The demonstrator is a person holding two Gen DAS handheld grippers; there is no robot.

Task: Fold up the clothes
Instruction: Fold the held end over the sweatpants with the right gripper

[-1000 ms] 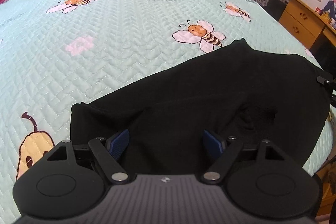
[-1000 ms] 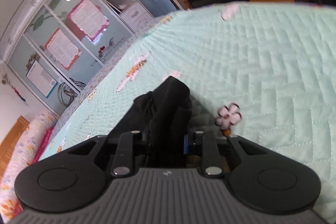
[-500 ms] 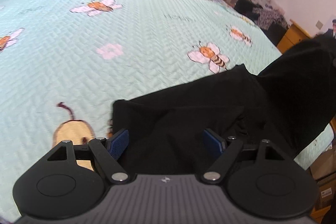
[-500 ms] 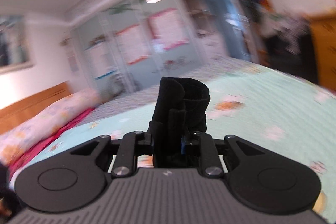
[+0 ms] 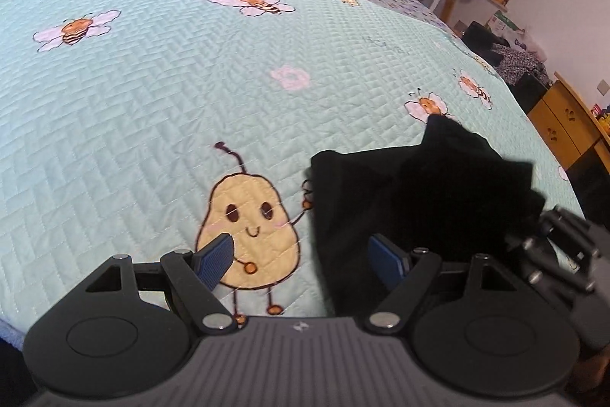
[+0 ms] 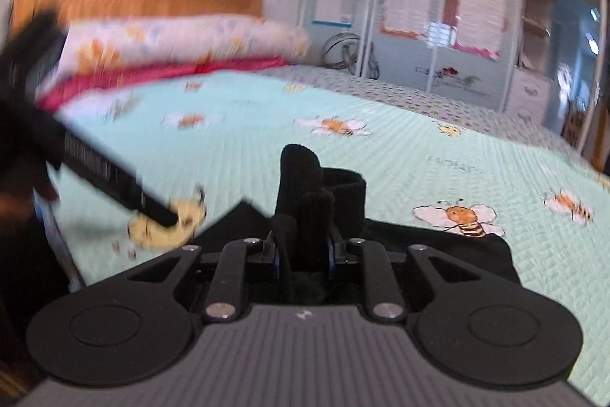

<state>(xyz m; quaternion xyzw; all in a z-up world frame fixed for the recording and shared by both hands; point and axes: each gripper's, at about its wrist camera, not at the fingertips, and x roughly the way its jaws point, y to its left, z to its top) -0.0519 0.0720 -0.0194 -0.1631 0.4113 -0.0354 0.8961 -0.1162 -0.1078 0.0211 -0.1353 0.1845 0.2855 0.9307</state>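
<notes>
Right claw (image 6: 303,254) clamped on a bunched fold of black garment (image 5: 419,193); left claw (image 5: 301,258) agape, empty. Garment heaped near-right on quilt (image 5: 190,82). Mid-fold, seemingly; next: lay flap flat, square edges.

The left gripper (image 5: 301,260) sits at the bottom of its frame, jaws spread wide and empty; the right gripper (image 6: 304,256) is clamped tight on black fabric (image 6: 305,185)

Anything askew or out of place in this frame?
The black garment lies in a rumpled heap near the bed's edge, not flat. A bunched wad of it sits clamped in the right gripper; the left gripper is open, holding nothing.
</notes>
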